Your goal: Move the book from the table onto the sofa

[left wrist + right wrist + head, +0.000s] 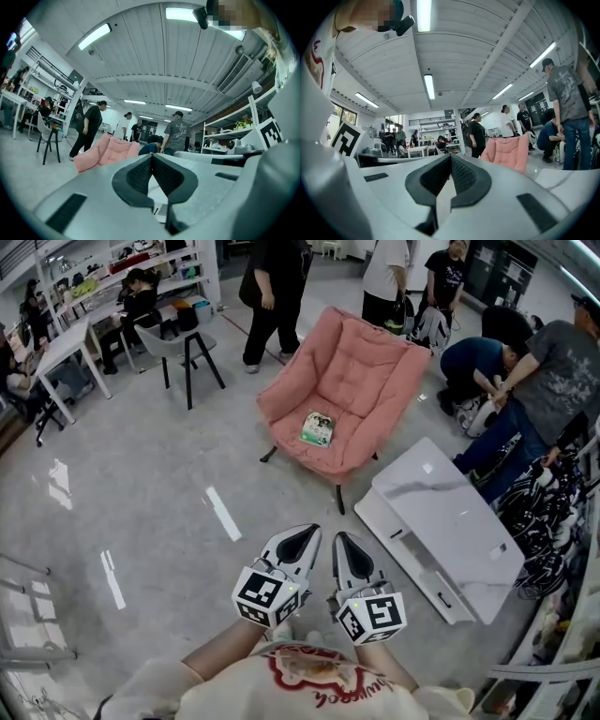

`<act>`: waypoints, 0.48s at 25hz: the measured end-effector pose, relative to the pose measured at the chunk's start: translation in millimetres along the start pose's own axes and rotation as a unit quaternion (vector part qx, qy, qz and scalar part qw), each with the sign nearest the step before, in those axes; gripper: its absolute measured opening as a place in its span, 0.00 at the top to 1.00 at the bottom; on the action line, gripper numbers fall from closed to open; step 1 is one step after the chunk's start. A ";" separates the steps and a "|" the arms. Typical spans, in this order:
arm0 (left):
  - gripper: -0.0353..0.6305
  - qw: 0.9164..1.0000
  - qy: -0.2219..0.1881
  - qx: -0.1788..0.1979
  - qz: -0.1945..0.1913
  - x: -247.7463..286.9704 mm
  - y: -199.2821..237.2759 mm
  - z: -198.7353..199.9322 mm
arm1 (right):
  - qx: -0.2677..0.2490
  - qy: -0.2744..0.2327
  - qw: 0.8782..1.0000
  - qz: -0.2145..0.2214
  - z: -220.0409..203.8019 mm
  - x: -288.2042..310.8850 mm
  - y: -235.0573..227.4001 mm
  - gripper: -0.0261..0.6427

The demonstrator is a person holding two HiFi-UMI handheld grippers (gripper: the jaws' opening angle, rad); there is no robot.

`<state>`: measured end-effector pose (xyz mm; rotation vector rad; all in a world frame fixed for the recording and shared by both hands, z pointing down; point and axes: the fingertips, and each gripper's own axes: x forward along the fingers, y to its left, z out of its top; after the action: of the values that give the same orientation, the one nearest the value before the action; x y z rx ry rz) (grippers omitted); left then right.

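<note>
A book (pixel 318 428) with a green cover lies on the seat of the pink sofa chair (pixel 359 357). The low white table (pixel 445 512) stands to its right, bare on top. My left gripper (pixel 305 538) and right gripper (pixel 345 547) hover side by side over the floor, well short of the chair, both shut and empty. In the left gripper view the left gripper (pixel 151 156) points level, with the pink chair (pixel 105 152) ahead to its left. In the right gripper view the right gripper (pixel 450 158) points level too, with the chair (pixel 508 151) ahead to its right.
Several people stand and crouch behind the chair and beside the table (pixel 487 367). A grey chair (pixel 183 343) and white desks (pixel 66 343) stand at the far left. Bicycles and racks (pixel 553 521) line the right edge. A white panel (pixel 412 554) lies beside the table.
</note>
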<state>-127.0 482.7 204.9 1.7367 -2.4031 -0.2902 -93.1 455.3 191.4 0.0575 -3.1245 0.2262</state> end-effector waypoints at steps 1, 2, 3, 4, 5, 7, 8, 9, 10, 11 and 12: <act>0.94 1.000 -0.002 -0.001 0.000 -1.3 -3.5 1.0 | -0.006 0.000 1.000 0.000 2.2 -4.1 0.5 0.96; 0.94 1.000 -0.004 -0.001 -0.001 -2.1 -7.0 1.8 | -0.011 -0.002 1.000 -0.001 4.5 -8.2 0.4 0.96; 0.94 1.000 -0.005 -0.001 -0.002 -2.5 -10.0 1.7 | -0.014 -0.003 1.000 -0.002 5.8 -11.7 -0.3 0.96; 0.94 1.000 -0.004 0.000 -0.002 -2.5 -12.4 0.7 | -0.013 -0.003 1.000 -0.002 5.9 -14.3 -1.6 0.96; 0.94 1.000 -0.003 -0.001 -0.003 -2.4 -15.0 -0.9 | -0.009 -0.001 1.000 -0.003 5.2 -16.4 -3.3 0.96; 0.94 1.000 0.001 -0.001 -0.006 -3.2 -21.6 -4.5 | -0.001 0.001 1.000 -0.005 3.9 -20.9 -5.9 0.96; 0.94 1.000 0.001 0.000 -0.008 -3.8 -25.1 -5.7 | -0.001 0.000 1.000 -0.005 4.2 -23.3 -6.3 0.96; 0.94 1.000 0.001 0.001 -0.008 -4.1 -27.9 -6.0 | -0.001 -0.002 1.000 -0.004 5.2 -25.1 -6.3 0.96; 0.94 1.000 0.001 0.002 -0.008 -4.0 -29.6 -5.5 | -0.002 -0.004 1.000 -0.003 6.3 -26.3 -6.3 0.96; 0.94 1.000 0.000 0.002 -0.007 -3.4 -30.3 -4.2 | -0.002 -0.005 1.000 -0.002 7.3 -27.0 -6.6 0.96; 0.94 1.000 -0.002 0.002 -0.006 -2.8 -30.6 -2.6 | -0.001 -0.005 1.000 -0.001 8.2 -27.4 -6.8 0.96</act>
<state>-97.4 475.9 199.8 1.7556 -2.3976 -0.2889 -65.6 448.3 183.9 0.0633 -3.1346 0.2228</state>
